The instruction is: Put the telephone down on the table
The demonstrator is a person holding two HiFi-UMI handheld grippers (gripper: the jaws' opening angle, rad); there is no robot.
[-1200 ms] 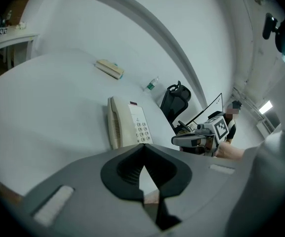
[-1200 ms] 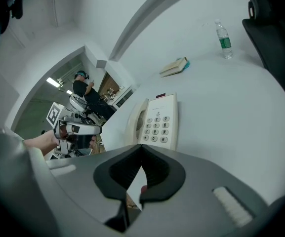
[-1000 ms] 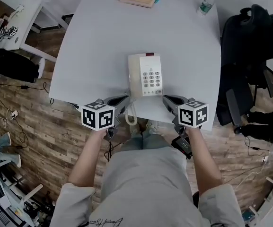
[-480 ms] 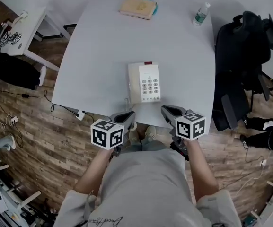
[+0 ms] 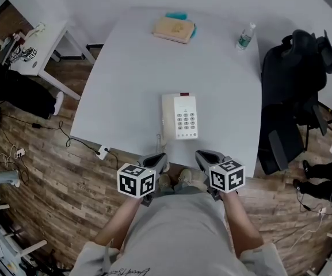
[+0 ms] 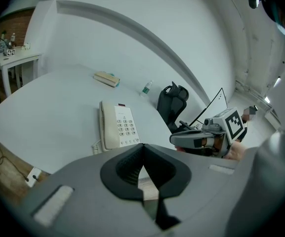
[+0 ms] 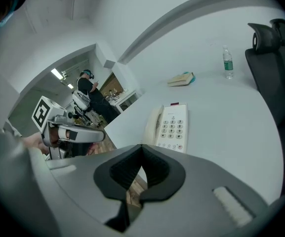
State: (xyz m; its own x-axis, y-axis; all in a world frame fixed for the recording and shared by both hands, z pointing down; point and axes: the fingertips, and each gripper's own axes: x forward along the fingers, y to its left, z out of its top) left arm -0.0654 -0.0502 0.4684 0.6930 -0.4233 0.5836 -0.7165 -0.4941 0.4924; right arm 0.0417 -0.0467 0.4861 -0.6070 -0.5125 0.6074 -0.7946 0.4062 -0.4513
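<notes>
A cream telephone (image 5: 180,117) with its handset on the left side lies flat on the white table (image 5: 137,79), near the front edge. It shows too in the left gripper view as the telephone (image 6: 117,126) and in the right gripper view as the telephone (image 7: 169,127). My left gripper (image 5: 159,161) hangs shut and empty just off the table's front edge, apart from the phone. My right gripper (image 5: 202,155) is likewise shut with nothing in it, beside the left one. Both jaw pairs meet in their own views, left gripper (image 6: 143,154) and right gripper (image 7: 142,154).
A tan book on a teal one (image 5: 174,29) and a water bottle (image 5: 245,37) stand at the table's far side. A black office chair (image 5: 295,91) is at the right. A small white side table (image 5: 33,50) is at the left. Cables lie on the wood floor (image 5: 45,165).
Both grippers have drawn back from the telephone's sides towards my body, past the table's front edge. The telephone stays flat on the table. The head view has shifted backward.
</notes>
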